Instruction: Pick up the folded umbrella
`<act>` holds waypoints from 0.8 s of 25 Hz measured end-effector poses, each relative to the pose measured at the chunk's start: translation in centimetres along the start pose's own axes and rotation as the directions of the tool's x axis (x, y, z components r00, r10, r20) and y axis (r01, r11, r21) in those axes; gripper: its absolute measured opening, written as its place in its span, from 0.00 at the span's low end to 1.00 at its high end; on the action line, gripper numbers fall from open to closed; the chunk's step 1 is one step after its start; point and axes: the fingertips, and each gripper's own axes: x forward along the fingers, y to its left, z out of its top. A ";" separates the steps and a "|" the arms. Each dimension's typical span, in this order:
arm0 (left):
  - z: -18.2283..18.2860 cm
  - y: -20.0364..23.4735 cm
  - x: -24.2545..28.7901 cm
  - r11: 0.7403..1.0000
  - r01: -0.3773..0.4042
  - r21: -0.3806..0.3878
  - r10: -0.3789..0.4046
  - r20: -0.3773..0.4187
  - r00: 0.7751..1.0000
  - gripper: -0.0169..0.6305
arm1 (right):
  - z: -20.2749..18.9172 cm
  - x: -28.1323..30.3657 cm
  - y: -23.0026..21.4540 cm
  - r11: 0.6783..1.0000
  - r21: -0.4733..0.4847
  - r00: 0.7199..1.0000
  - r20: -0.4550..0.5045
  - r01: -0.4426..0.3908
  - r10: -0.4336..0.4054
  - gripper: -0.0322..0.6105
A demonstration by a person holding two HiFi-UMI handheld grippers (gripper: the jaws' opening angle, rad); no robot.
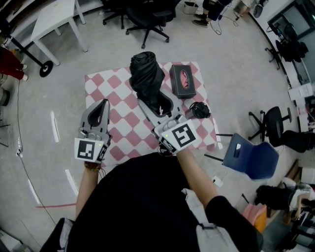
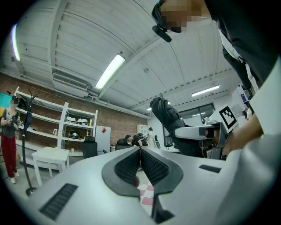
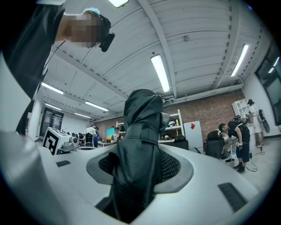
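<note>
The folded umbrella (image 1: 145, 74) is black and stands upright above the red-and-white checkered table (image 1: 110, 86). My right gripper (image 1: 158, 103) is shut on its lower part; in the right gripper view the umbrella (image 3: 140, 132) fills the gap between the ribbed pads (image 3: 172, 165). My left gripper (image 1: 102, 104) hovers over the table's left side, shut and empty, its pads (image 2: 127, 167) meeting. From the left gripper view the umbrella (image 2: 169, 116) rises to the right, with the right gripper (image 2: 193, 132) clamped around it.
A dark tissue box (image 1: 182, 80) lies right of the umbrella and a black coiled object (image 1: 199, 109) sits near the table's right edge. A blue chair (image 1: 253, 157) stands at the right, a white table (image 1: 54, 19) and black office chairs (image 1: 147, 15) farther back.
</note>
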 end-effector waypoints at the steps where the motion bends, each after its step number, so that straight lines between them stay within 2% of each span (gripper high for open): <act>1: -0.1 0.0 -0.1 1.000 0.002 0.003 -0.002 -0.003 1.000 0.05 | -0.2 0.0 0.0 1.000 0.000 1.000 -0.002 0.003 -0.003 0.37; 20: -1.2 -0.4 0.0 1.000 0.006 -0.001 -0.006 -0.039 0.999 0.05 | -2.6 -0.8 -0.4 0.999 0.027 0.999 -0.049 0.023 -0.022 0.37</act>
